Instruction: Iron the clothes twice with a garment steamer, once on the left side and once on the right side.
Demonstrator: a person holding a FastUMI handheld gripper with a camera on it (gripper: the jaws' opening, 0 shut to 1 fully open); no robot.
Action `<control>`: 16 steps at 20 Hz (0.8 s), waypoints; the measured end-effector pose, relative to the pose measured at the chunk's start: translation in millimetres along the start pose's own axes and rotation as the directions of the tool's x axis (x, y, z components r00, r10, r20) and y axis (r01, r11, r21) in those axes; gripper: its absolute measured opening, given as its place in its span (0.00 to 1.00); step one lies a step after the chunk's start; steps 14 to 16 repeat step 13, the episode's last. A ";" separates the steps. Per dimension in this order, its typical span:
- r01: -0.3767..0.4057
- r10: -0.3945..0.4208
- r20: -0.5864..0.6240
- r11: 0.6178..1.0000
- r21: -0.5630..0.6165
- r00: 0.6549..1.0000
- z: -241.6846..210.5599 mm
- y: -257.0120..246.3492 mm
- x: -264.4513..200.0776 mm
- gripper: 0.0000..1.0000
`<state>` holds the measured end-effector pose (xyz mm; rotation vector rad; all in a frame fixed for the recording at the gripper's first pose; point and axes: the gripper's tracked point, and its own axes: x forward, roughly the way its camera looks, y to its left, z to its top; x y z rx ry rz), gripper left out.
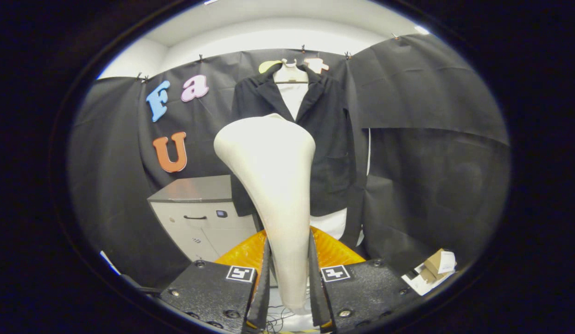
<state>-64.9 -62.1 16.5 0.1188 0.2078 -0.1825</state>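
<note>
The black cloth wall point(426, 116) wraps the whole booth, and hanging flat against it is the dark jacket point(334, 139), the landmark here. It hangs on a pale hanger point(290, 74) with a white shirt point(293, 99) showing at the open collar and again below the jacket's hem. The lapels fall open, the front hangs straight, and the jacket sits well beyond the fingers.

Below and to the left of the jacket stands a light cabinet point(201, 218) with a dark top and a dark drawer handle; its right edge reaches under the jacket's lower left corner. Low down in front of the jacket, something orange and ribbed point(334, 250) spreads out just behind the fingers; what it is, I cannot tell.

In front of the jacket, covering its middle and left side, rises the garment steamer point(273, 185): a cream body, wide head up top, narrowing to a slim handle at the bottom. The head stands upright at chest level of the jacket, whether touching it I cannot tell.

The gripper point(290, 283) has that handle pinched, one finger pressed on each side, jaws closed down tight on it.

Off to the jacket's lower right, small cardboard boxes point(433, 271) lie against the cloth.
</note>
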 end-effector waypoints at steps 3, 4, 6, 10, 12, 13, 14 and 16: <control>-0.017 0.017 0.012 1.000 -0.007 1.000 -6.9 13.9 -24.2 0.39; -0.027 0.028 0.011 1.000 -0.008 1.000 -10.9 19.4 -31.1 0.39; -0.042 0.042 0.006 0.999 -0.008 0.999 -18.7 29.3 -44.0 0.39; -0.061 0.061 0.004 0.998 -0.017 0.998 -33.3 37.4 -66.3 0.39; -0.075 0.075 0.005 0.997 -0.026 0.997 -34.7 45.1 -70.1 0.39; -0.078 0.078 0.001 0.997 -0.029 0.997 -36.1 46.5 -71.0 0.39; -0.078 0.078 0.001 0.997 -0.029 0.997 -36.1 46.5 -71.0 0.39; -0.078 0.078 0.001 0.997 -0.029 0.997 -36.1 46.5 -71.0 0.39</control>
